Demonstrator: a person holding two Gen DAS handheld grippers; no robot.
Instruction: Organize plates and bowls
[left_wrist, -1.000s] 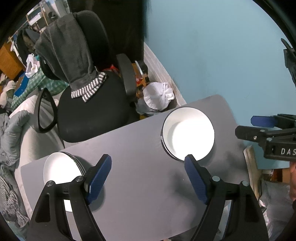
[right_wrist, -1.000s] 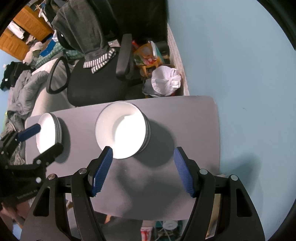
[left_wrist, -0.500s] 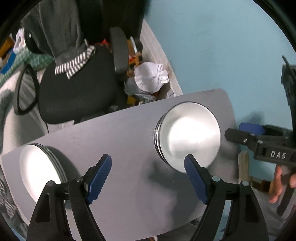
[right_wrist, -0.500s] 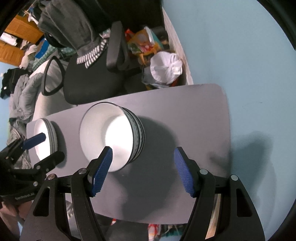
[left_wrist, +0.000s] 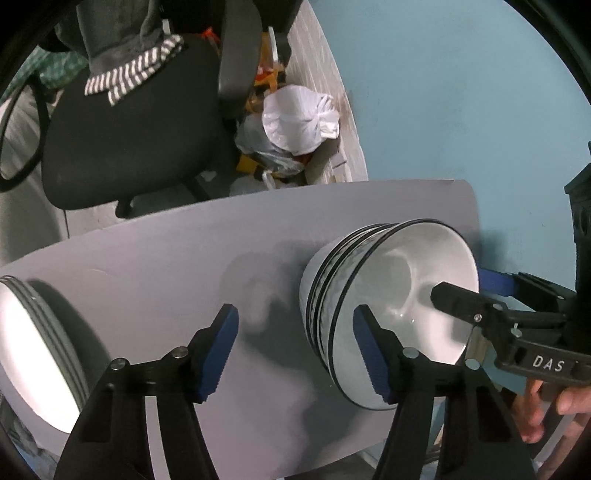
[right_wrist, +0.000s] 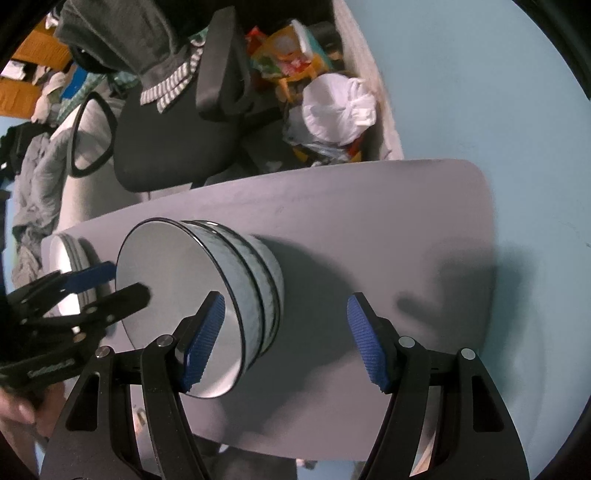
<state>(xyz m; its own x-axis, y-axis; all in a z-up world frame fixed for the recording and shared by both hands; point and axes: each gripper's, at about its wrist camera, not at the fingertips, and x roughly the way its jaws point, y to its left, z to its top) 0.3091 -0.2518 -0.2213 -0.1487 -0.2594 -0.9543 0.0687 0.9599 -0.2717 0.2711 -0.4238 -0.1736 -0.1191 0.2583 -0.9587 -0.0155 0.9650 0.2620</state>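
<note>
Currently, left wrist view: left gripper (left_wrist: 295, 347) is closing with only bare grey table (left_wrist: 166, 266) between its jaws. The stack of bowls (left_wrist: 388, 302) sits just right of its right pad; the plate stack (left_wrist: 33, 354) lies far left.

Right wrist view: right gripper (right_wrist: 284, 339) stands wide, its left pad dipping inside the top bowl and its right pad over the table, so the bowls' near-right wall lies between them, ungripped. Right hand looks nearer. Only this view shows that straddle.
</note>
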